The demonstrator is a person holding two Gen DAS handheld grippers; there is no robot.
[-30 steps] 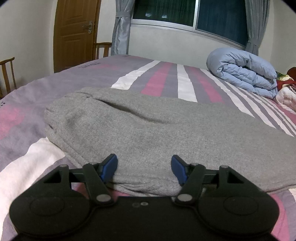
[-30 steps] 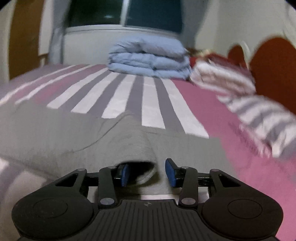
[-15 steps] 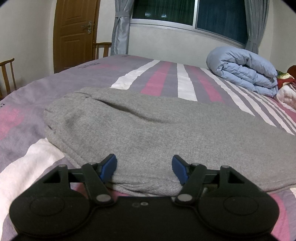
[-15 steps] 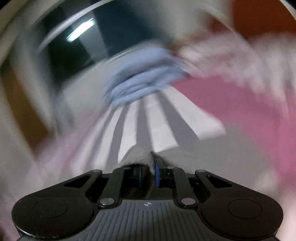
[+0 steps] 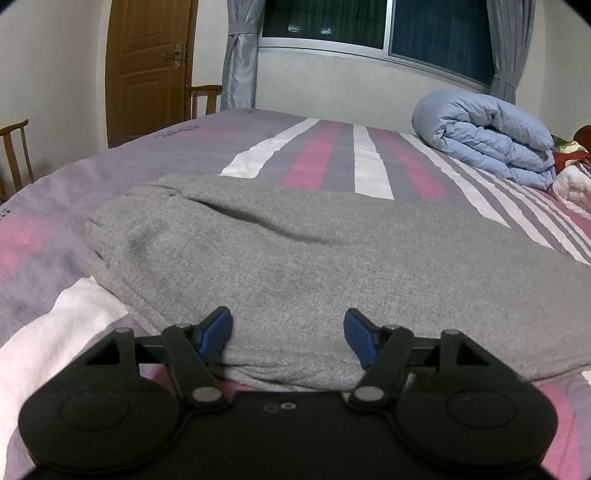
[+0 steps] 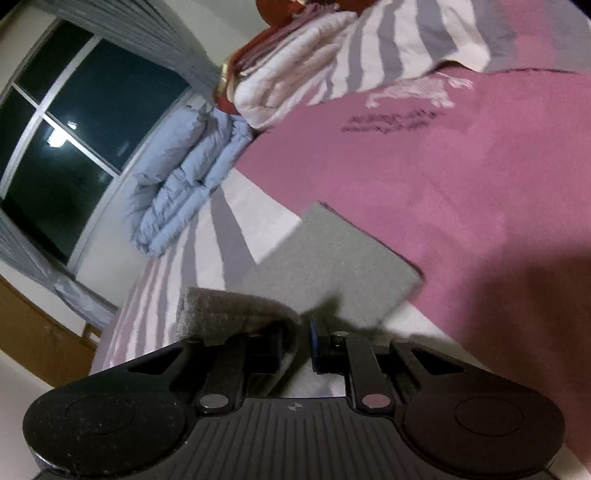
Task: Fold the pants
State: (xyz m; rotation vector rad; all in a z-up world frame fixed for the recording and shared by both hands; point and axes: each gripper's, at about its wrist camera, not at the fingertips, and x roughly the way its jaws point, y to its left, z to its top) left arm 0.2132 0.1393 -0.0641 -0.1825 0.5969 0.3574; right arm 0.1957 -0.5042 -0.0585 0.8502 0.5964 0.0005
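Observation:
Grey sweatpants (image 5: 295, 258) lie across the striped bed (image 5: 325, 155), spreading from left to right in the left wrist view. My left gripper (image 5: 288, 332) is open, its blue pads either side of the pants' near edge, low over the fabric. My right gripper (image 6: 301, 332) is shut on a fold of the grey pants (image 6: 229, 306) and holds it lifted, with the view tilted. The pants' leg end (image 6: 332, 266) lies flat on the bed beyond it.
A folded light-blue duvet (image 5: 484, 136) sits at the back right of the bed, with striped bedding (image 6: 351, 62) beside it. A wooden door (image 5: 147, 62) and chairs (image 5: 14, 151) stand at the left. A window (image 5: 376, 29) is behind.
My right gripper closed on the pants' fold, lifted it and tilted strongly. My left gripper stayed open and almost still.

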